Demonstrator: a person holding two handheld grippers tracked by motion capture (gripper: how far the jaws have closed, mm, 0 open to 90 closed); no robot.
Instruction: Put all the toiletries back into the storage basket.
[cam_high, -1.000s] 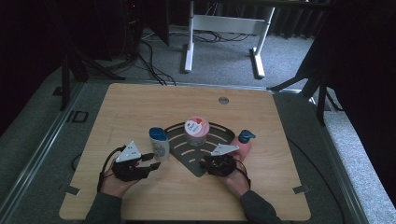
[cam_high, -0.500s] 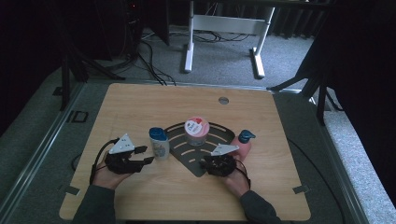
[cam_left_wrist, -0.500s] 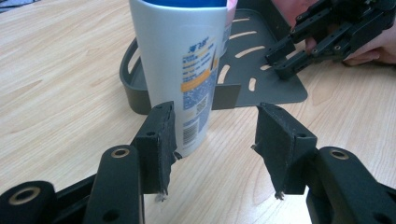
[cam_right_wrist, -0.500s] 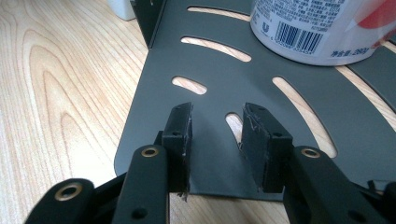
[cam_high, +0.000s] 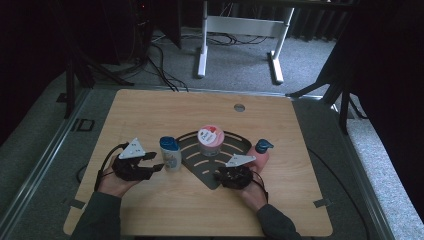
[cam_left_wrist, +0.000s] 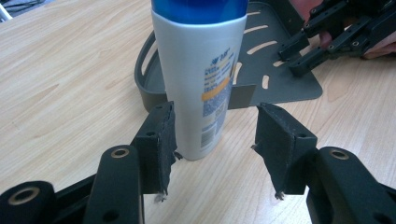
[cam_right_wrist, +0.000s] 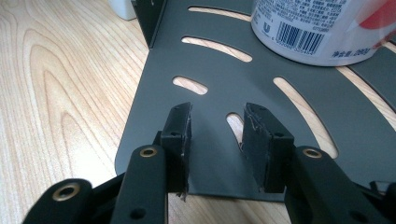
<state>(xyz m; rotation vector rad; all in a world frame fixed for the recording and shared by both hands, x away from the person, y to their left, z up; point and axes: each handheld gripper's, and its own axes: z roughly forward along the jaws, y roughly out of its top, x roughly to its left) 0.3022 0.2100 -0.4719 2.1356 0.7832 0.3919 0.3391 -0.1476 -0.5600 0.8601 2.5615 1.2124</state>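
Since the earlier frames the left gripper (cam_high: 156, 166) has drawn back a little from the white bottle with the blue cap (cam_high: 170, 153), toward the person, and its jaws have just been opening; the right gripper (cam_high: 223, 175) has kept its place. In the left gripper view the bottle (cam_left_wrist: 198, 79) stands upright between the 2 black jaws, its base close against one pad with a clear gap to the other, so this gripper is released and nothing is held. The bottle stands on the counter (cam_high: 150, 110), just beside the left rim of the dark slotted tray (cam_high: 195, 157), outside it. The right gripper rests over the tray's near corner; in the right gripper view its jaws stand apart above the slotted floor (cam_right_wrist: 224, 88), empty, with nothing between the pads. The step in hand looks like letting go of the bottle after setting it down beside the tray, or readying a fresh grip on it; I cannot tell which. The next move would call for either backing the left gripper straight off so the near pad does not drag the base over, or centring the bottle between the pads and closing low on its body. The bottle is a flattish oval, white plastic with a printed label and an orange band, tall and narrow-footed, so it may tip easily. A pink-lidded tub (cam_high: 210, 140) stands inside the tray, and a pink bottle with a blue pump top (cam_high: 260, 152) stands just beyond the tray's right rim.
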